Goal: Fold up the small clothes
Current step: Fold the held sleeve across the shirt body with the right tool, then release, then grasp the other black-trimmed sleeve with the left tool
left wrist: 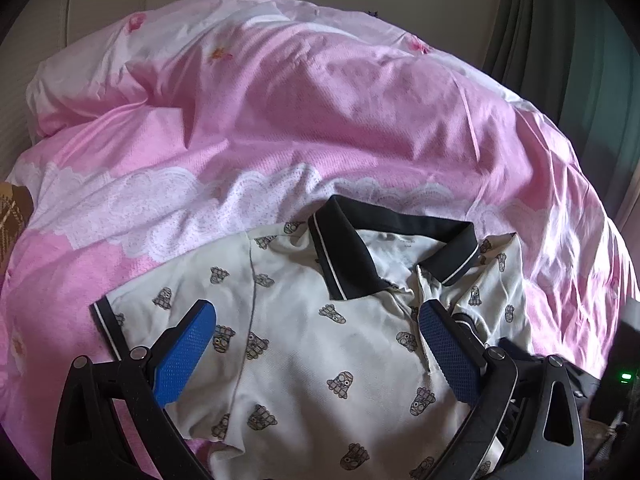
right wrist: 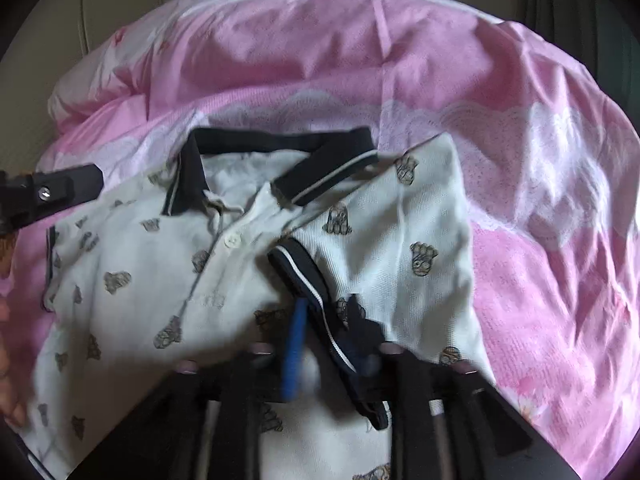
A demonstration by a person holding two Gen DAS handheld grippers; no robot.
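A small white polo shirt (left wrist: 320, 332) with grey cartoon prints and a black collar (left wrist: 352, 256) lies face up on a pink bed cover (left wrist: 280, 120). My left gripper (left wrist: 316, 320) is open, its blue fingers (left wrist: 188, 348) spread just above the shirt's chest. In the right wrist view the shirt (right wrist: 132, 280) shows with its right sleeve (right wrist: 384, 240) folded inward over the chest. My right gripper (right wrist: 328, 336) is shut on that sleeve's black cuff (right wrist: 308, 276). The view is blurred by motion. The left gripper's black finger (right wrist: 60, 188) shows at the left edge.
The pink cover (right wrist: 540, 200) is rumpled and heaped behind the shirt. A grey-green curtain (left wrist: 560, 40) hangs at the right. A dark device with a green light (left wrist: 624, 376) sits at the right edge. A beige wall lies behind the bed.
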